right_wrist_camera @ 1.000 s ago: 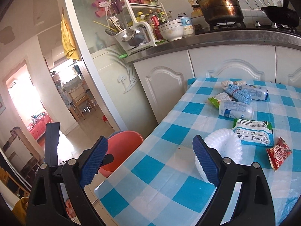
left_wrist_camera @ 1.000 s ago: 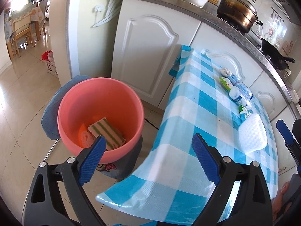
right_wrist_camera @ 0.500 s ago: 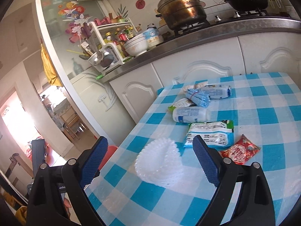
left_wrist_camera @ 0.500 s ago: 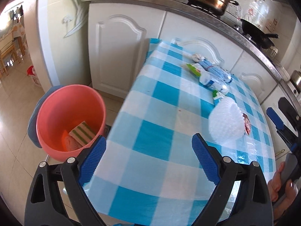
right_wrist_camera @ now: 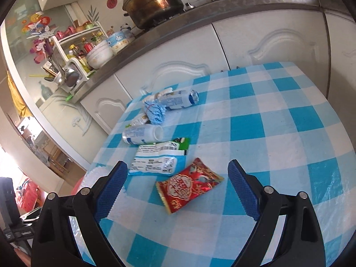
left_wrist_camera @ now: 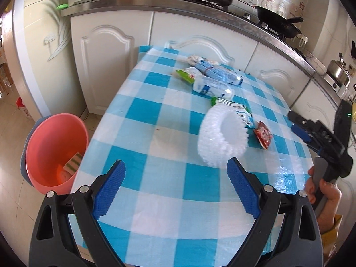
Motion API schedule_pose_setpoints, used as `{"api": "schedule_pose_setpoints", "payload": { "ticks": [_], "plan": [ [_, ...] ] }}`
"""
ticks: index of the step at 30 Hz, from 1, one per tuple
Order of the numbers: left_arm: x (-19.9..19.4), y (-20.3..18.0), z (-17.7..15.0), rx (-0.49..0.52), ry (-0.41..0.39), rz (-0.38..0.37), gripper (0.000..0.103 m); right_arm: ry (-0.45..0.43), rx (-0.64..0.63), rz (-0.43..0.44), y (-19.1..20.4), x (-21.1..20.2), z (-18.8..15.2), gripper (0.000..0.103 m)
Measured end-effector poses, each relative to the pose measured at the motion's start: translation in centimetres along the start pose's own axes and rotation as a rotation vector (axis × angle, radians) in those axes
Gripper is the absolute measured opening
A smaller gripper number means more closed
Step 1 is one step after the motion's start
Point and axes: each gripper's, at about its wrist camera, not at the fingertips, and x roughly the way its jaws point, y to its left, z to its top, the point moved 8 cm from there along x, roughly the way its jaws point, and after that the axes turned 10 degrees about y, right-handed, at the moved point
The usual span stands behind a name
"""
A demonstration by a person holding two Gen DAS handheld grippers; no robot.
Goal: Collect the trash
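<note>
Gaping wide and empty, both ribbed-padded tongs (left_wrist_camera: 175, 187) (right_wrist_camera: 178, 188) hover over a crinkly red foil packet (right_wrist_camera: 189, 187).

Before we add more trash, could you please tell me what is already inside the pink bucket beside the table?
Inside the pink bucket lies a striped green-and-tan sponge, apparently resting on something orange. The bucket's near wall hides part of its bottom, so anything there cannot be seen.

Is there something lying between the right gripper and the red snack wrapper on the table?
Nothing visible. The right gripper is open, and the red snack wrapper lies flat on the checked tablecloth right ahead between the fingers. The white-blue packet lies just behind it.
</note>
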Motion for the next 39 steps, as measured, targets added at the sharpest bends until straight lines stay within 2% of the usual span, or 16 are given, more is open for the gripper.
{"api": "schedule_pose_setpoints", "payload": {
  "ticks": [3,7,14,22,27,30,33,36,39],
  "plan": [
    [0.1,-1.0,0.1,0.015,0.004,-0.010,0.093,0.068,-0.043,-0.039,-0.4,1.5,-0.6,0.091],
    [0.4,-1.8,0.1,0.016,0.020,-0.036,0.093,0.140,-0.106,-0.044,0.4,3.0,-1.3,0.091],
    [0.8,-1.9,0.7,-0.027,0.036,-0.076,0.093,0.192,-0.217,-0.151,1.3,4.8,-1.8,0.091],
    [0.6,-2.8,4.4,-0.092,0.025,-0.145,0.093,0.231,-0.282,-0.245,1.0,6.4,-2.0,0.091],
    [2.3,-4.3,7.7,-0.099,0.068,-0.170,0.093,0.235,-0.284,-0.255,0.6,6.6,-2.0,0.091],
    [4.6,-5.3,9.7,-0.095,0.131,-0.141,0.093,0.236,-0.301,-0.260,0.6,6.6,-2.2,0.090],
    [6.9,-6.1,11.2,-0.113,0.186,-0.150,0.093,0.228,-0.314,-0.275,0.5,6.4,-2.1,0.083],
    [9.4,-6.5,12.2,-0.164,0.243,-0.176,0.093,0.219,-0.298,-0.248,0.3,6.2,-2.0,0.081],
    [11.9,-6.4,13.1,-0.227,0.291,-0.190,0.093,0.203,-0.270,-0.223,-0.2,5.8,-1.7,0.073]
  ]
}}
